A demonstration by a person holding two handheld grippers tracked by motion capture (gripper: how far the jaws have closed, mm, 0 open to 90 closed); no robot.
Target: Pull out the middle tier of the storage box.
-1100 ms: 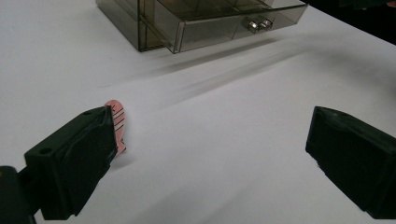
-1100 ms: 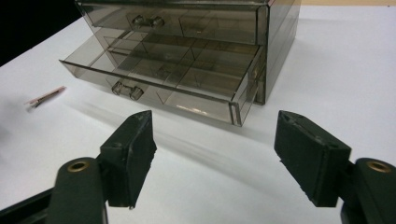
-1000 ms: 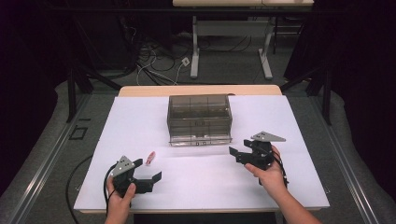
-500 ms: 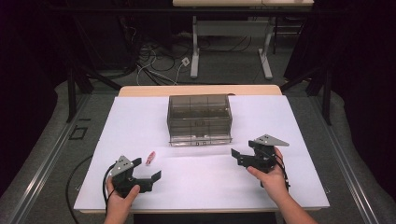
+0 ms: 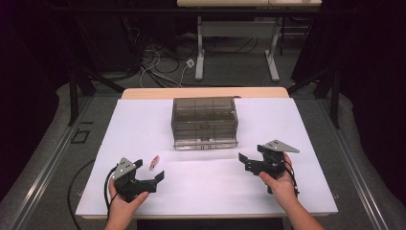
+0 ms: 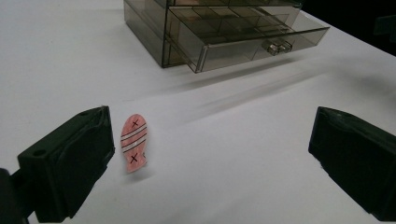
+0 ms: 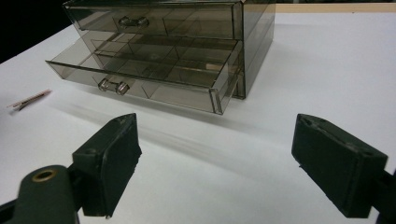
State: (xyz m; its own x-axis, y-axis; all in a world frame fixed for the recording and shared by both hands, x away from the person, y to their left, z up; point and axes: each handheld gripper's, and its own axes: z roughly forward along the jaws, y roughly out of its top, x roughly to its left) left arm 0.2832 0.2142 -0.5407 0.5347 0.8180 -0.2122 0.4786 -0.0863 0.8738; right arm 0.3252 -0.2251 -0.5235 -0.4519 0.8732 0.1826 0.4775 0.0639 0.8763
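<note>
A smoky clear plastic drawer box (image 5: 205,122) stands mid-table, and its lower drawer (image 7: 140,77) is pulled partly out and looks empty. A small pink fish-shaped piece (image 6: 134,142) with stripes and two black crosses lies flat on the white table, left of the box (image 6: 210,28). My left gripper (image 5: 149,170) is open just near and right of the fish (image 5: 154,162), and its left jaw is close beside it. My right gripper (image 5: 251,154) is open, holds nothing, and points at the drawer front (image 5: 206,143) from the right front.
White sheet covers the table (image 5: 297,191), with a wooden edge (image 5: 206,92) at the far side. Dark floor, cables and a desk frame (image 5: 234,43) lie beyond. A cable (image 5: 107,184) trails from the left gripper.
My right gripper has drifted slightly back toward the person and to the right. The left gripper, the fish and the drawer have stayed put.
</note>
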